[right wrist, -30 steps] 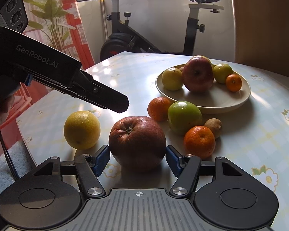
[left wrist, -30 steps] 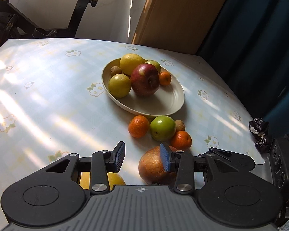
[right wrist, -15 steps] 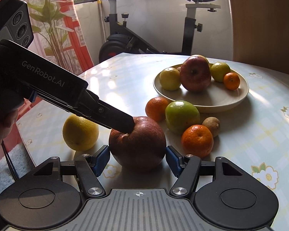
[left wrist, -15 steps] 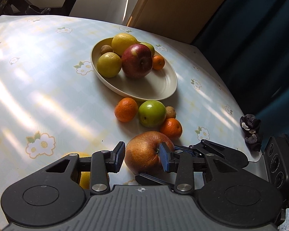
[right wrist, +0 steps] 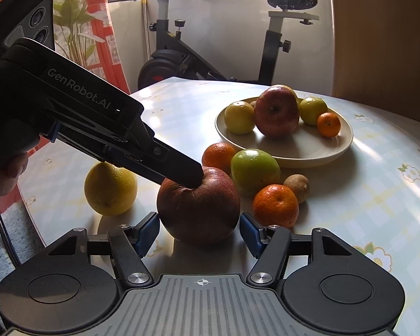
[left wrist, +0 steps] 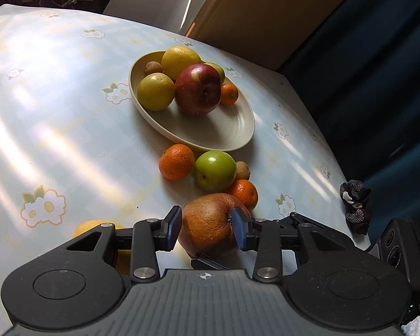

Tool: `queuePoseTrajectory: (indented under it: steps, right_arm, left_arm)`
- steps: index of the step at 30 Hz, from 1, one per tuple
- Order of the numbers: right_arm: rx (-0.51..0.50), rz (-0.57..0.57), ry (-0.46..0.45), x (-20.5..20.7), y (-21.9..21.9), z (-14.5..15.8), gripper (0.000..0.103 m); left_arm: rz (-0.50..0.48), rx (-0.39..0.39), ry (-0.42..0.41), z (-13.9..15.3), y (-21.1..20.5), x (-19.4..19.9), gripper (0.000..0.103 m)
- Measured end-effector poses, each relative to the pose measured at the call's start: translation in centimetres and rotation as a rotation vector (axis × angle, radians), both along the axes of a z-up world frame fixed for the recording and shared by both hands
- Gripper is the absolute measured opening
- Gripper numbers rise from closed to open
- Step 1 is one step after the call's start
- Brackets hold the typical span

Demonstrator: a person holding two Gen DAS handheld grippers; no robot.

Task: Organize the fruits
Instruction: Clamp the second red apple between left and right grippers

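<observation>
A wrinkled red-brown apple rests on the flowered tablecloth, and my right gripper is shut on its lower sides, blue pads against the skin. My left gripper slants down from the left with its jaws partly apart. Its fingertip sits in the apple's stem hollow. A lemon lies left of the apple. A green apple, two tangerines and a kiwi lie before the cream plate. That plate holds a red apple and several other fruits.
A black scrunchie lies near the table's right edge, beside dark blue curtains. An exercise bike and a plant stand beyond the far edge. A hand holds the left gripper.
My left gripper has come forward and down onto the wrinkled apple until its tip rests on the top. The right gripper and the apple have stayed put.
</observation>
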State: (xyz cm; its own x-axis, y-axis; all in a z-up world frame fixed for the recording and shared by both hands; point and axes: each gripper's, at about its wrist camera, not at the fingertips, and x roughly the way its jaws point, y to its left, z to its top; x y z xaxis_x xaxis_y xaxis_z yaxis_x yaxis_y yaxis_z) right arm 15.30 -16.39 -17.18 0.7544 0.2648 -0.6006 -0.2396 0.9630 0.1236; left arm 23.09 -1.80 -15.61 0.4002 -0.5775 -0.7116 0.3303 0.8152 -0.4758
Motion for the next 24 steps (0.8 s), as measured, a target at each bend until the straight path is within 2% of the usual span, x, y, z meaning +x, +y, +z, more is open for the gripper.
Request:
queuePoseTrajectory:
  steps: [6,15,24]
  right_arm:
    - [-0.005,-0.01,-0.009,0.0,-0.2,-0.1,0.058]
    - [0.061,-0.027,-0.014,0.0,-1.0,0.1,0.056]
    - [0.071,-0.033,-0.078,0.7,-2.1,3.0,0.056]
  left_arm:
    - [0.006,-0.006,-0.015,-0.1,-0.3,0.0,0.041]
    - [0.023,-0.019,-0.015,-0.1,-0.4,0.0,0.041]
    - [0.026,-0.056,-0.048,2.6,-0.2,0.6,0.04]
